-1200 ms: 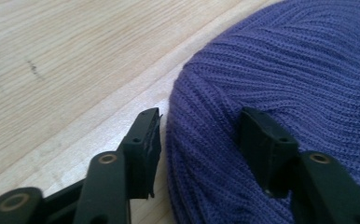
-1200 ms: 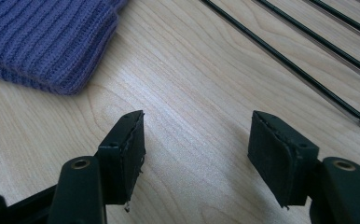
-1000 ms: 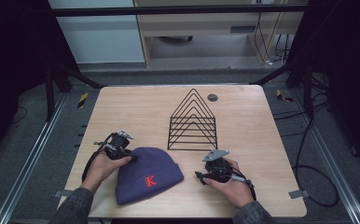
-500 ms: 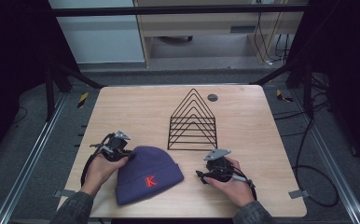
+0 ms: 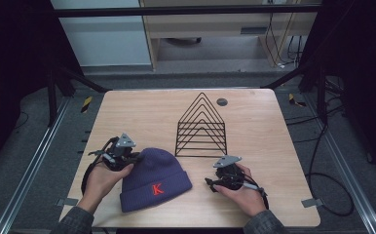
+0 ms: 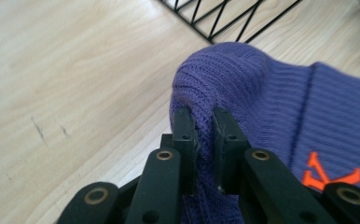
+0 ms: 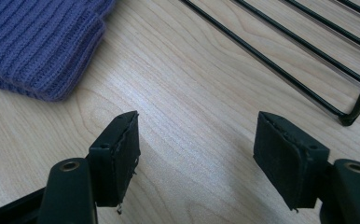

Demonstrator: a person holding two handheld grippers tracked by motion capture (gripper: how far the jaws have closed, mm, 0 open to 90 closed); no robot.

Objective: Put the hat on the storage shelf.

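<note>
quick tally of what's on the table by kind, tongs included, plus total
Purple beanie: 1
Black wire rack: 1
Small dark round disc: 1
Handheld tongs: 2, the left tongs pinching the beanie's knit, the right tongs open over bare wood
Total: 5

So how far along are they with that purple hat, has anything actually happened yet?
Early. Done: the left gripper has pinched a fold of the purple beanie at its rounded top. In hand: that grip, with the beanie lying on the table. Left: the right gripper is open over bare wood, and the black wire rack holds nothing.
</note>
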